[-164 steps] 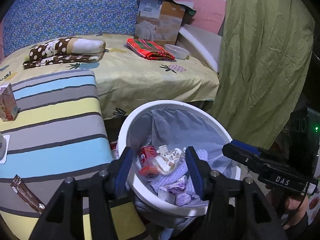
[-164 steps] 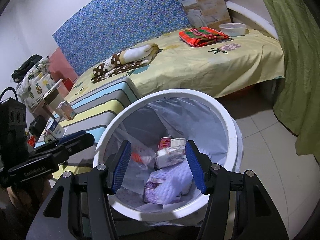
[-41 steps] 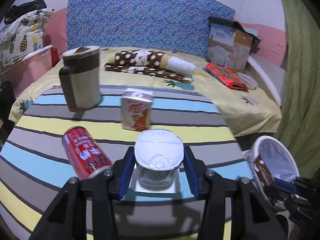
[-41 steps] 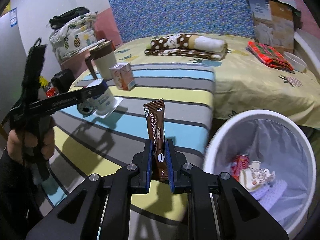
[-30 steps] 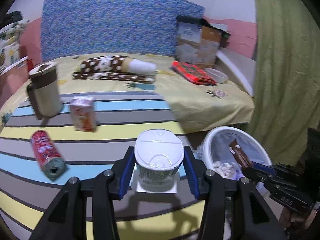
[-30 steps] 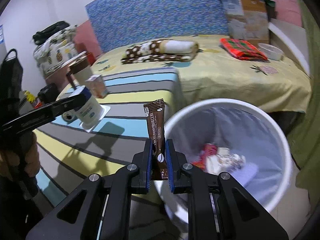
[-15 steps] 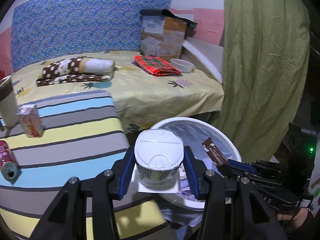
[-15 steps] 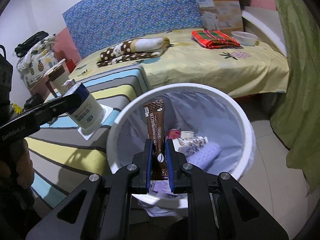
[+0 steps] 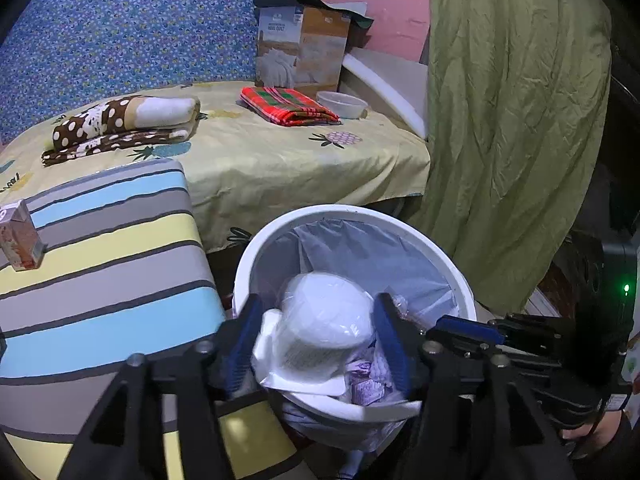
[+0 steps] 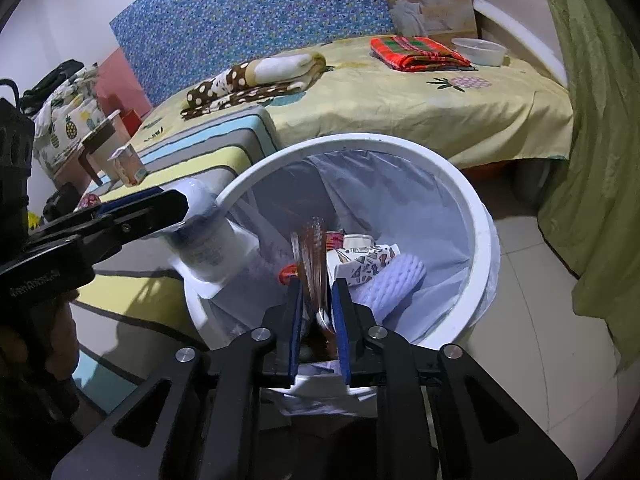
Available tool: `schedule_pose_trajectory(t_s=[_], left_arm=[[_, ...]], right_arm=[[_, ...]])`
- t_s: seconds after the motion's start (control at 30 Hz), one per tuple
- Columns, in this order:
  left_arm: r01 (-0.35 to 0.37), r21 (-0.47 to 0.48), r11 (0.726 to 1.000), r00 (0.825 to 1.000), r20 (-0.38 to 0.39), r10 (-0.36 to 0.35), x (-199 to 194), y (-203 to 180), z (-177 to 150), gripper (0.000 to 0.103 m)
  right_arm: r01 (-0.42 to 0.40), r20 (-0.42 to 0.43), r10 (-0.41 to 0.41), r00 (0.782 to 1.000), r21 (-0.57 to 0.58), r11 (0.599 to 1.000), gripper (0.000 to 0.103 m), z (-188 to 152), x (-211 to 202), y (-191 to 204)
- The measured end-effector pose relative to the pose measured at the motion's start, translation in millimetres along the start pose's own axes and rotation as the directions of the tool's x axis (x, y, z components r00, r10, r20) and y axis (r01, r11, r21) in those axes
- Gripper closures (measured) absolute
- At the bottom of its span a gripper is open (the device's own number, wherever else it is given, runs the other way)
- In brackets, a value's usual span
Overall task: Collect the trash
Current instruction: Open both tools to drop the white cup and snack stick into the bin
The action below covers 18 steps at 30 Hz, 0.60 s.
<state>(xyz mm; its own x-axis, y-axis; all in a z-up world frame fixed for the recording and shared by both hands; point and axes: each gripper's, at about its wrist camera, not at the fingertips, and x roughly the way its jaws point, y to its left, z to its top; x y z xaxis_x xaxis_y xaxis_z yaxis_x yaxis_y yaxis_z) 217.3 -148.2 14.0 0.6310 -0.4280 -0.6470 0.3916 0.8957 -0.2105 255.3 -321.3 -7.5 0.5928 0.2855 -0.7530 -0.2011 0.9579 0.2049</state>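
In the left wrist view a white lidded cup (image 9: 324, 328), blurred and tilted, is between the opening jaws of my left gripper (image 9: 318, 340), with gaps to both pads, over the white lined bin (image 9: 360, 216). My right gripper's blue tip (image 9: 468, 330) reaches in from the right. In the right wrist view my right gripper (image 10: 319, 320) hangs over the bin's near rim (image 10: 472, 216), its jaws opening. A brown sachet (image 10: 310, 256) is a vertical blur slipping down between the pads. The cup (image 10: 208, 240) hangs beside the left gripper's near finger (image 10: 160, 210) at the bin's left edge.
The bin holds several wrappers and a purple-white pack (image 10: 394, 276). A striped table (image 9: 100, 280) with a juice carton (image 9: 20, 236) stands left of it. Behind is a yellow bed (image 9: 280, 160), at right a green curtain (image 9: 512, 120) and tiled floor (image 10: 540, 300).
Both grippers have let go over the bin. The cup has tipped and dropped between the widened left jaws. The sachet has slid down out of the right pads' grip.
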Motion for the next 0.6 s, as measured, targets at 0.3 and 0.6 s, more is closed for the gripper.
schedule_pose_trajectory(t_s=[0.3, 0.6], left_arm=[[-0.013, -0.04, 0.999, 1.0, 0.016, 0.013, -8.1, 11.3, -0.4, 0.039], [-0.04, -0.103, 0.994, 0.998, 0.05, 0.045, -37.4, 29.8, -13.6, 0.039]], right_arm=[[-0.014, 0.044, 0.014, 0.999, 0.003, 1.0, 0.066, 2.3, -10.7, -1.2], [-0.042, 0.085, 0.044, 0.995, -0.018, 0.999, 0.066, 5.3, -22.5, 13.1]])
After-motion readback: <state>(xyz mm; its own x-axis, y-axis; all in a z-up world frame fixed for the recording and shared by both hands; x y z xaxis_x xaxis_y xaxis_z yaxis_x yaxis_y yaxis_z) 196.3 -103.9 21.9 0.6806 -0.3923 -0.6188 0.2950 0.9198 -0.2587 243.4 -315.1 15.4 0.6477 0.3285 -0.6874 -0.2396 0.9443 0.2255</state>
